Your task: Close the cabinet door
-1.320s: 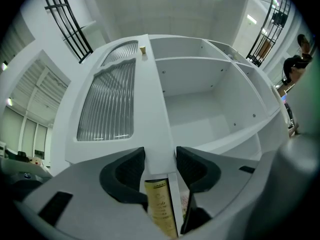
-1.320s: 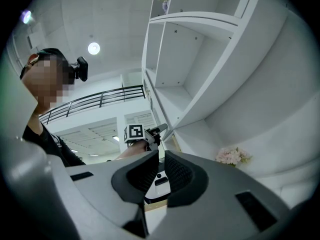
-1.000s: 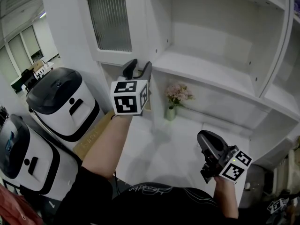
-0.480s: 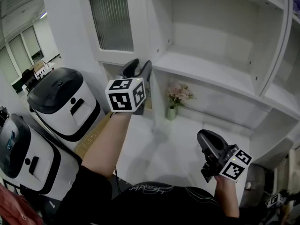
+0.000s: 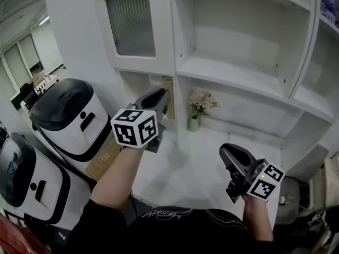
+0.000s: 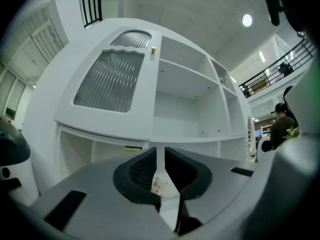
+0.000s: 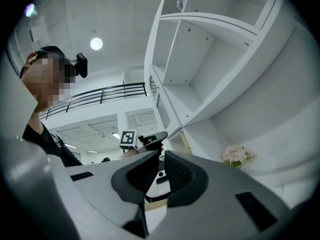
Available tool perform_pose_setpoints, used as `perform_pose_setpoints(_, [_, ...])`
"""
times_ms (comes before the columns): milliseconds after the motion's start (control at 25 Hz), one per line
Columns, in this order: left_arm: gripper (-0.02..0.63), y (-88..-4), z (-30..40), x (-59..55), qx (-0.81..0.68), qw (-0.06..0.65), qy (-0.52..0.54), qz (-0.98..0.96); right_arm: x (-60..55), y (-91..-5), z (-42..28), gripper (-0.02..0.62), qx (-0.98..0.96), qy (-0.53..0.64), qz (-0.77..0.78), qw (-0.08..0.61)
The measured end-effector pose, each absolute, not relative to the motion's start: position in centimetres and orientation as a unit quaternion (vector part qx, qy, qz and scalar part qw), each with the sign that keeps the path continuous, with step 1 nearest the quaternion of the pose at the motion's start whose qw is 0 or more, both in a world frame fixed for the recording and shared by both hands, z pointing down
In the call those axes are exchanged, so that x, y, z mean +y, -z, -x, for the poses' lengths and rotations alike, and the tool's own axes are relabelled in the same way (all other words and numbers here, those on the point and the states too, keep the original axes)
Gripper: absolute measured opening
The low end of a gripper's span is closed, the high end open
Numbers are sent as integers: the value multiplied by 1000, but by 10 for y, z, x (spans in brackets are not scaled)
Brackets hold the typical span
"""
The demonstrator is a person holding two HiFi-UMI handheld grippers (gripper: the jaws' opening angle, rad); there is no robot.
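Observation:
The white cabinet door (image 5: 135, 23) with ribbed glass looks flush with the cabinet frame; in the left gripper view the door (image 6: 112, 81) fills the upper left, a small gold knob (image 6: 153, 49) at its top corner. My left gripper (image 5: 159, 97) hangs level below the door's lower right corner, not touching it. Its jaws have just been closing and stand at a thin slit (image 6: 160, 151) with nothing between them. My right gripper (image 5: 229, 153) hovers low at the right over the counter, jaws drawn together (image 7: 162, 156) and empty. It looks toward the left gripper (image 7: 155, 138).
Open white shelves (image 5: 238, 73) lie right of the door. A small vase of pink flowers (image 5: 197, 110) stands on the white counter (image 5: 212, 157). Two rounded white-and-black machines (image 5: 69, 115) (image 5: 21, 173) and a brown box (image 5: 103, 160) stand at the left. A person (image 6: 282, 124) stands far right.
My left gripper has drawn back from the door's lower edge, down and leftward, and its jaws have narrowed from wide apart to a slit. The right gripper has shifted slightly left.

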State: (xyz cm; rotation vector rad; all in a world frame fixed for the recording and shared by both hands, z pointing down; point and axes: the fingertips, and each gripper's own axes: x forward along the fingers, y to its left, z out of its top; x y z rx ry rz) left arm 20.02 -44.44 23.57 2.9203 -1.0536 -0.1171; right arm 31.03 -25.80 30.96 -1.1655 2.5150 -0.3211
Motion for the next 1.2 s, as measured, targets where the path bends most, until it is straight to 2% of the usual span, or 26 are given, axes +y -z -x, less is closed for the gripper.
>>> perform_pose_setpoints(200, [38, -256, -169, -365, -264, 52, 48, -962, -243, -299, -258, 61, 899, 108, 386, 175])
perform_pose_setpoints(560, [33, -307, -106, -249, -175, 114, 28, -978, -217, -314, -171, 61, 908, 144, 356, 167])
perform_pose_setpoints(800, [29, -319, -71, -222, -182, 155, 51, -970, -198, -333, -147, 61, 901, 164, 364, 168])
perform_pose_setpoints(1200, [29, -325, -70, -199, -167, 154, 46, -973, -178, -341, -144, 61, 897, 151, 384, 159])
